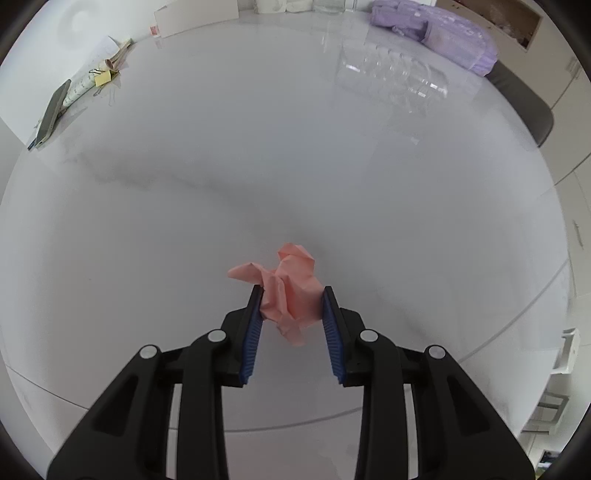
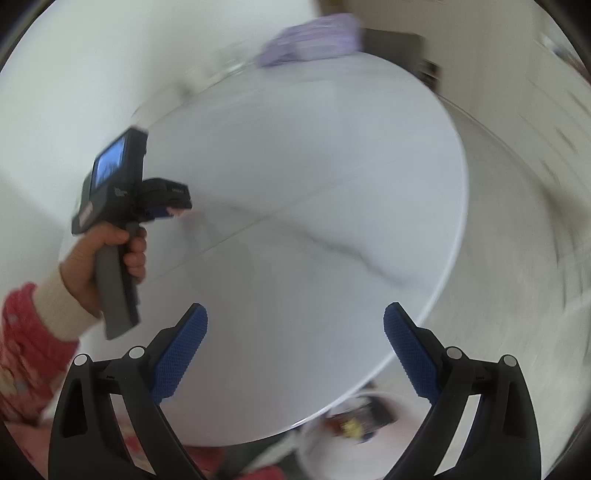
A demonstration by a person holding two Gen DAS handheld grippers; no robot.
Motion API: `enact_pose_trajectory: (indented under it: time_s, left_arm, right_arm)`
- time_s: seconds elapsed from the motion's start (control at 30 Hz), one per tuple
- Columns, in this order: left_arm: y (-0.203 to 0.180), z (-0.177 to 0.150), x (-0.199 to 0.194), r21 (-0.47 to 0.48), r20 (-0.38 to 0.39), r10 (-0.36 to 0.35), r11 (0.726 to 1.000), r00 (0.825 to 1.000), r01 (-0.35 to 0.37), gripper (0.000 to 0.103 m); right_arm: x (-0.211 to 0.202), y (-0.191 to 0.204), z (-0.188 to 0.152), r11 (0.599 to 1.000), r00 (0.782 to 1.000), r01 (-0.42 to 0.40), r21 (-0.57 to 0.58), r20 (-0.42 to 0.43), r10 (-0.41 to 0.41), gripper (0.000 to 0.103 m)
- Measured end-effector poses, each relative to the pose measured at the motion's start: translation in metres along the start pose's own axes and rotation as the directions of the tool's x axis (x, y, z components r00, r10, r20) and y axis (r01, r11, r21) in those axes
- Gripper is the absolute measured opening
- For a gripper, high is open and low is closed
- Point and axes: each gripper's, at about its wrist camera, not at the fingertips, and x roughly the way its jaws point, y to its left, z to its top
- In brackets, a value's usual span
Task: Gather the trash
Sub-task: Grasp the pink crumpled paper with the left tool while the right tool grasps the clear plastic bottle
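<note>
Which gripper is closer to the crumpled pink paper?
Left. The left gripper has its blue pads on both sides of the pink paper, pinching it. The right gripper hovers open, apart from it, over the table's edge.

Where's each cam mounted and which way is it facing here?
Left wrist: on the left tongs, looking steeply down at the white round table; its blue pads press a crumpled pink paper wad.
Right wrist: on the right tongs, open and empty, angled down over the table edge; the person's left hand and red sleeve show.
Shared: the table, the lilac fabric bundle, the left tongs.
</note>
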Motion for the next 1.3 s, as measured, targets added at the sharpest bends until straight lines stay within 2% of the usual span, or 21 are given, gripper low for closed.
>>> enact_pose_trajectory:
  time_s: [0.07, 0.17, 0.23, 0.27, 0.3, 0.37, 0.47, 0.5, 0.63, 0.77, 0.87, 1.0, 1.13, 1.2, 1.23, 1.3]
  left_arm:
    - [0.013, -0.002, -0.012, -0.004, 0.002, -0.016, 1.000, 1.000, 0.016, 0.031]
    - [0.032, -0.003, -0.026, 0.016, -0.001, -0.032, 0.999, 0.999, 0.032, 0.032]
    - [0.045, -0.004, -0.035, 0.018, 0.014, -0.047, 0.999, 0.999, 0.047, 0.032]
    - [0.054, -0.004, -0.038, 0.021, 0.021, -0.058, 0.998, 0.998, 0.058, 0.032]
    - [0.061, -0.005, -0.040, 0.023, 0.023, -0.067, 0.998, 0.997, 0.066, 0.032]
    - [0.076, -0.007, -0.042, 0.025, 0.024, -0.084, 0.996, 0.996, 0.083, 0.032]
    - [0.090, -0.007, -0.038, 0.035, 0.013, -0.108, 0.994, 0.994, 0.107, 0.032]
    - [0.095, -0.005, -0.035, 0.036, 0.009, -0.121, 0.992, 0.993, 0.120, 0.032]
    - [0.102, 0.006, -0.030, 0.023, 0.018, -0.177, 0.984, 0.984, 0.177, 0.032]
    - [0.102, 0.027, -0.023, 0.031, 0.059, -0.194, 0.981, 0.979, 0.193, 0.033]
    - [0.101, 0.041, -0.018, 0.041, 0.083, -0.204, 0.979, 0.976, 0.201, 0.033]
    - [0.101, 0.053, -0.010, 0.052, 0.086, -0.229, 0.973, 0.970, 0.225, 0.033]
    - [0.101, 0.059, -0.005, 0.058, 0.080, -0.225, 0.974, 0.971, 0.221, 0.033]
    - [0.100, 0.060, -0.003, 0.067, 0.077, -0.230, 0.972, 0.970, 0.225, 0.033]
    - [0.100, 0.059, -0.003, 0.068, 0.077, -0.231, 0.972, 0.970, 0.226, 0.033]
    - [0.098, 0.058, -0.003, 0.069, 0.075, -0.232, 0.971, 0.970, 0.227, 0.033]
  right_arm:
    - [0.005, 0.008, 0.024, 0.991, 1.000, 0.003, -0.132, -0.018, -0.006, 0.096]
    - [0.024, 0.025, 0.080, 0.927, 0.997, -0.013, -0.375, -0.077, -0.018, 0.096]
    - [0.046, 0.042, 0.127, 0.848, 0.991, -0.031, -0.529, -0.126, -0.043, 0.096]
    - [0.054, 0.048, 0.142, 0.821, 0.988, -0.037, -0.570, -0.143, -0.055, 0.096]
    - [0.071, 0.061, 0.170, 0.769, 0.982, -0.049, -0.637, -0.171, -0.078, 0.096]
    - [0.093, 0.076, 0.200, 0.712, 0.973, -0.072, -0.699, -0.207, -0.105, 0.096]
    - [0.142, 0.107, 0.249, 0.603, 0.945, -0.121, -0.788, -0.277, -0.173, 0.096]
    - [0.153, 0.114, 0.257, 0.573, 0.939, -0.123, -0.810, -0.282, -0.197, 0.096]
    - [0.210, 0.146, 0.288, 0.399, 0.915, -0.133, -0.907, -0.267, -0.304, 0.096]
    - [0.254, 0.163, 0.302, 0.306, 0.892, -0.187, -0.933, -0.292, -0.345, 0.096]
    - [0.282, 0.172, 0.309, 0.266, 0.875, -0.209, -0.941, -0.301, -0.378, 0.096]
    - [0.302, 0.174, 0.312, 0.271, 0.859, -0.234, -0.934, -0.329, -0.392, 0.092]
    - [0.321, 0.182, 0.315, 0.279, 0.840, -0.269, -0.922, -0.366, -0.400, 0.083]
    - [0.324, 0.183, 0.313, 0.274, 0.835, -0.279, -0.920, -0.373, -0.405, 0.073]
    - [0.326, 0.183, 0.313, 0.279, 0.832, -0.283, -0.918, -0.380, -0.405, 0.065]
    - [0.327, 0.182, 0.314, 0.288, 0.830, -0.285, -0.914, -0.386, -0.403, 0.064]
